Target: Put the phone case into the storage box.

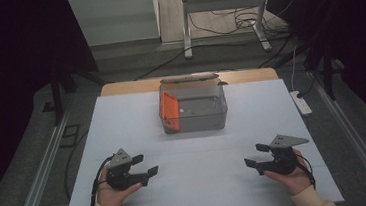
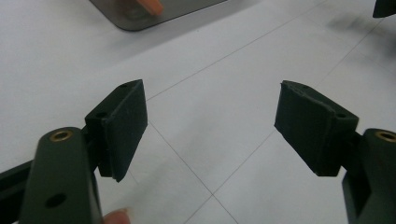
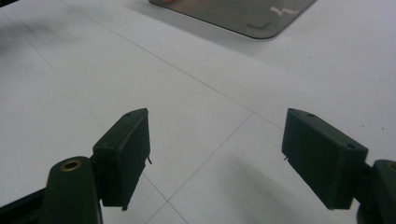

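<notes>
A clear grey plastic box (image 1: 194,109) stands at the middle back of the white table, an orange piece (image 1: 169,112) leaning inside its left wall and a small pale bit on its floor. My left gripper (image 1: 145,165) rests low over the table's front left, held in a hand, jaws wide apart with nothing between them. In its own view the left gripper (image 2: 210,126) frames bare tabletop, the box corner (image 2: 140,16) ahead. My right gripper (image 1: 255,156) sits at the front right, also open and empty; the right gripper (image 3: 217,151) faces the box's base (image 3: 247,18).
The white table surface (image 1: 198,182) has thin seam lines. A wooden strip (image 1: 134,86) runs along its far edge. Metal rails flank the table, a power strip (image 1: 301,103) lies at the right, and a metal stand with cables is behind.
</notes>
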Available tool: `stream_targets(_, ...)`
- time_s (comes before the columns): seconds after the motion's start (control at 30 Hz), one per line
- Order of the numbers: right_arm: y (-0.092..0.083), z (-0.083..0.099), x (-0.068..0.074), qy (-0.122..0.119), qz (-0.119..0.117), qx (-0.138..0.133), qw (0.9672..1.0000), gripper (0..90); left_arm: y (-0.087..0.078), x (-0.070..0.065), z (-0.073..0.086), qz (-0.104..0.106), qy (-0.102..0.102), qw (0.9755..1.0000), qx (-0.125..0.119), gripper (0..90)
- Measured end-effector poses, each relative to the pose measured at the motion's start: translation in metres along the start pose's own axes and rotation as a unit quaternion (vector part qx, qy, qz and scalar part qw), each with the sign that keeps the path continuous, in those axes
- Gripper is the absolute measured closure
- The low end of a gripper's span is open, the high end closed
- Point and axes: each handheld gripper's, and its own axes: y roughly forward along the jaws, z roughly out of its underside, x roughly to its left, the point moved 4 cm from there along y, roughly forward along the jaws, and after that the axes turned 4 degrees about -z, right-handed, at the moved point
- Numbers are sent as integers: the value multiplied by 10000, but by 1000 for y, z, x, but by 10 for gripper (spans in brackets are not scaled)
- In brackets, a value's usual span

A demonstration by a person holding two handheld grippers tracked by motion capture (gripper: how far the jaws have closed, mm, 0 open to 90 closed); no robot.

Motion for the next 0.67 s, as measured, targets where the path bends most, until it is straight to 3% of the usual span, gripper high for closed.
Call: stream_targets(0.67,0,1,1,-42,-21,-4,10000,235,-5,1,1,-18,19,10000,-50,249)
